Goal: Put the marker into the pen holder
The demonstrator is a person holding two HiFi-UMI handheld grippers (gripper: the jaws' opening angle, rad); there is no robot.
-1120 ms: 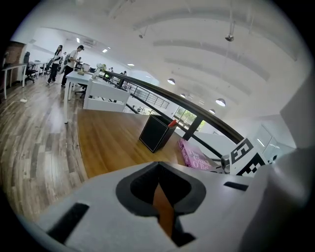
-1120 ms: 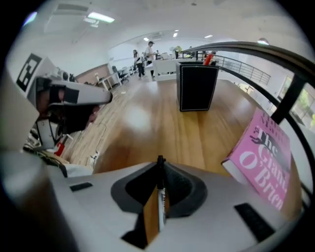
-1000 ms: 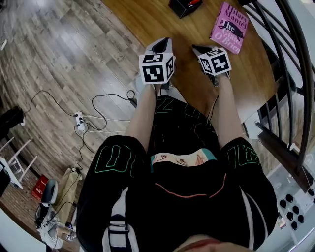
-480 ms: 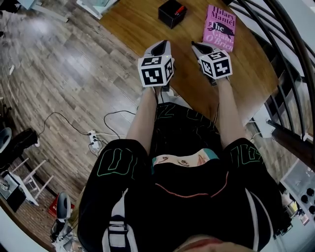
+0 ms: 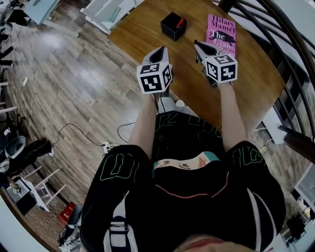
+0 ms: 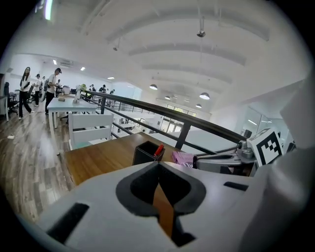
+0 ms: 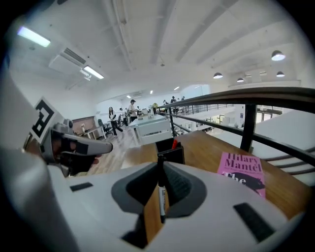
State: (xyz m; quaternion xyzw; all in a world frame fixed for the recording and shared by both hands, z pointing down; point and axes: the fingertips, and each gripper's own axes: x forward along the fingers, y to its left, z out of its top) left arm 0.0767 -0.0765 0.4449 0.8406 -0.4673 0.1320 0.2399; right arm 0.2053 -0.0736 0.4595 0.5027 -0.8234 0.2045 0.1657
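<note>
The black pen holder (image 5: 173,26) stands on the round wooden table (image 5: 142,29) with a red pen (image 5: 180,22) sticking out of it. My right gripper (image 5: 198,47) hovers short of it and to its right, shut on a black-and-white marker (image 7: 161,194) that lies along the jaws. In the right gripper view the pen holder (image 7: 170,152) is straight ahead, just past the jaw tips. My left gripper (image 5: 158,52) is shut with nothing in it, and the pen holder (image 6: 147,153) sits ahead of it. The head view does not show the marker.
A pink book (image 5: 220,33) lies on the table to the right of the holder, close to a dark curved railing (image 5: 275,34). White desks (image 5: 106,10) stand beyond the table's far left edge. Cables and a power strip (image 5: 105,146) lie on the wood floor at the left.
Both grippers have moved forward over the table toward the pen holder. The holder and book now sit lower and fuller in the head view. The jaws stay shut.
</note>
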